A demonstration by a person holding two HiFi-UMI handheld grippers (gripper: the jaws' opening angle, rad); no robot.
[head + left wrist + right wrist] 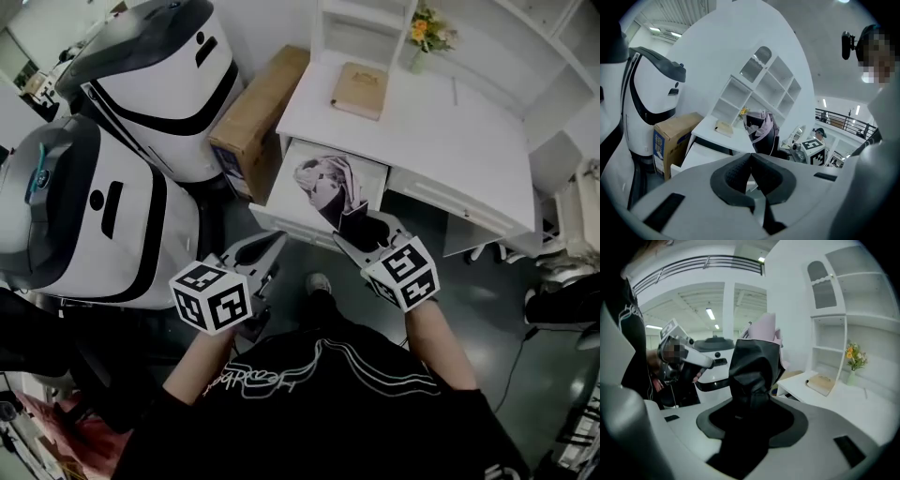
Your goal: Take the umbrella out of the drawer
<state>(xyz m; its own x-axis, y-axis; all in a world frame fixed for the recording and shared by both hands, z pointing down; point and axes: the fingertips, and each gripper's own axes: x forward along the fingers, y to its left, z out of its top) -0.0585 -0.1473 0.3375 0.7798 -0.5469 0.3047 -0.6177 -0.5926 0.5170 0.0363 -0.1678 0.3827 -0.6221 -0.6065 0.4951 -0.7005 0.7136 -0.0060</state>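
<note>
Right gripper (pixel 751 397) clamped wide on folded umbrella (pixel 754 357), left gripper (pixel 751 158) jaws together, empty, open drawer (pixel 284 190) beyond.

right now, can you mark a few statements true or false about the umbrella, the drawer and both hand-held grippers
1. The right hand-held gripper is clamped on the umbrella. True.
2. The left hand-held gripper grips the umbrella too. False: its jaws are together with nothing between them.
3. The drawer is open. True.
4. The book lies inside the drawer. False: it lies on the desk.
5. A cardboard box stands beside the desk. True.
</note>
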